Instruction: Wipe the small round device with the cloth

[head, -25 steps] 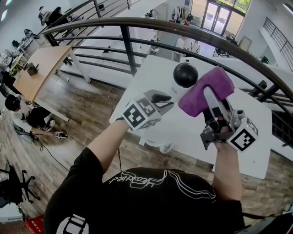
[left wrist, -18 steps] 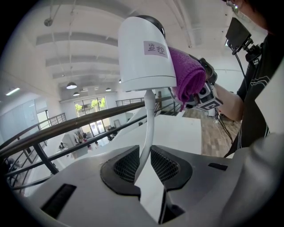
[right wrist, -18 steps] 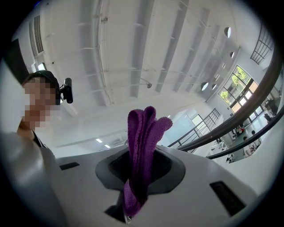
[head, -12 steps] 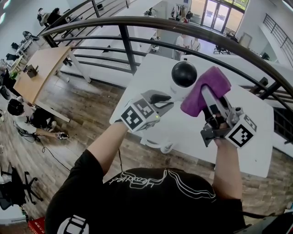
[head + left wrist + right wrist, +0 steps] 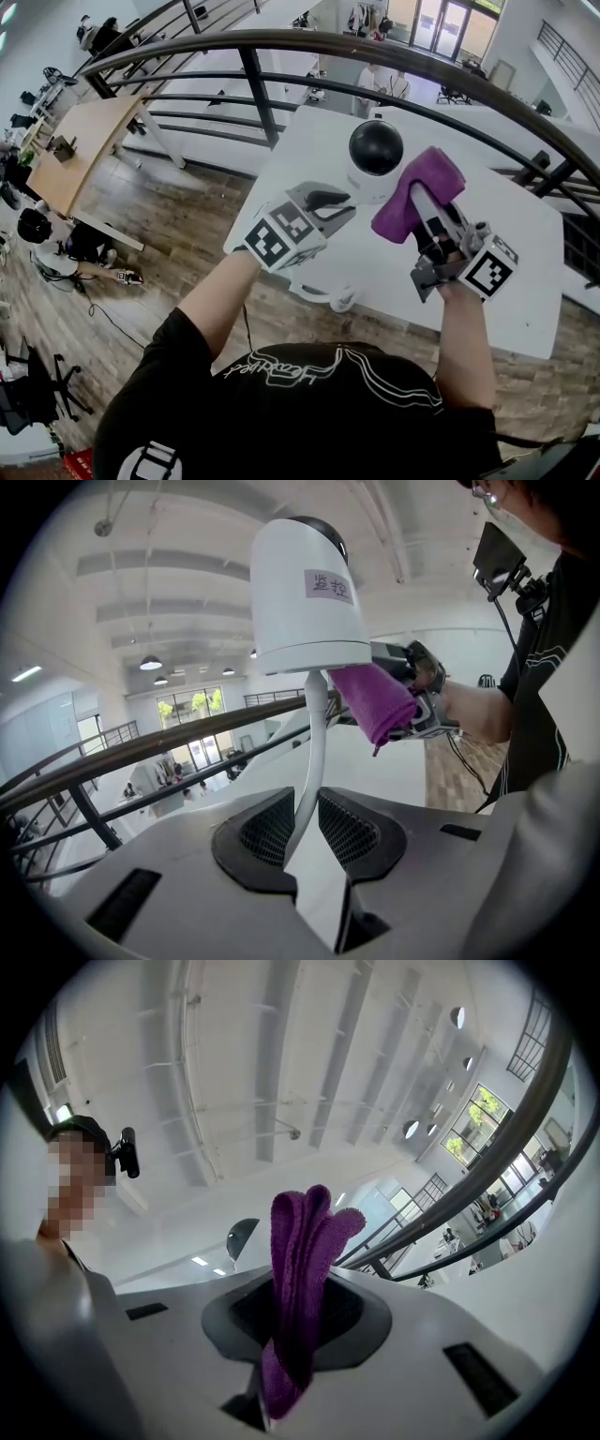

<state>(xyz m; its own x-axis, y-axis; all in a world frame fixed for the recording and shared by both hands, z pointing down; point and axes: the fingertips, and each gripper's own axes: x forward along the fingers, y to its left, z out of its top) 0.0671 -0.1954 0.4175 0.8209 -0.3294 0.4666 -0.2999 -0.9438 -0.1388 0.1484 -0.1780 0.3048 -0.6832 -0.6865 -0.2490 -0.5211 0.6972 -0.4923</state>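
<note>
You have two grippers, one cloth and one device. Your left gripper (image 5: 342,200) is clamped on the thin white stem of the small round device (image 5: 375,155), held above the white table (image 5: 525,234). The device has a white body, a black dome on top and a small label. Your right gripper (image 5: 422,202) pinches the folded purple cloth (image 5: 433,172) against the device's lower edge

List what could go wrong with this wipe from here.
1. The left gripper clamps the device only by its thin stem. A sideways push from the cloth could twist the stem or slip it in the jaws.
2. The cloth is a narrow bunched fold in the right gripper. If it shifts, hard jaw tips might scrape the black dome.
</note>
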